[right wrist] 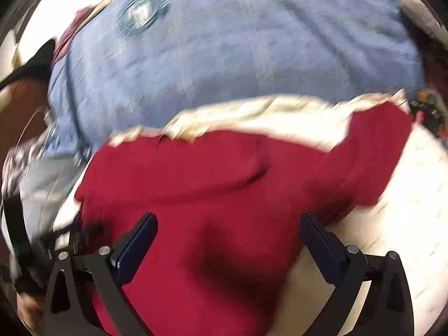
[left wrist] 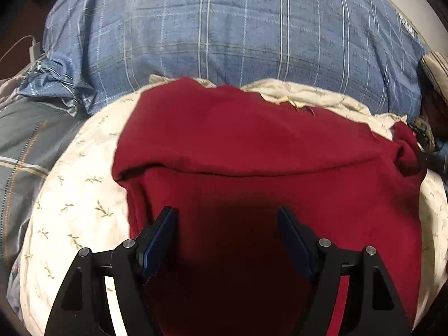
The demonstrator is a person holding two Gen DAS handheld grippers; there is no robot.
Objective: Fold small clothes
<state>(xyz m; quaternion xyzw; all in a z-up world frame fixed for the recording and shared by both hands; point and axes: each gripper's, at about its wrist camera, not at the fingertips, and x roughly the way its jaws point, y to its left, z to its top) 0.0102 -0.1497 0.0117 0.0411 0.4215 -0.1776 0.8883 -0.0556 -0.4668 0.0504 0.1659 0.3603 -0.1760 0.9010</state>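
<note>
A dark red garment (left wrist: 252, 151) lies spread on a cream leaf-print sheet (left wrist: 70, 196), with a fold crease running across its middle. My left gripper (left wrist: 227, 215) is open just above the near part of the garment, holding nothing. In the right wrist view, which is motion-blurred, the same red garment (right wrist: 210, 182) lies below with a sleeve (right wrist: 372, 151) sticking out to the right. My right gripper (right wrist: 228, 221) is open over the garment's near edge and empty. The other gripper (right wrist: 36, 254) shows blurred at the far left.
A blue plaid quilt (left wrist: 238, 28) covers the bed beyond the sheet and also shows in the right wrist view (right wrist: 238, 42). A grey plaid cover (left wrist: 25, 140) lies at the left. A white charger and cable (left wrist: 33, 47) sit at the far left. Dark clutter (left wrist: 431, 106) lies at the right edge.
</note>
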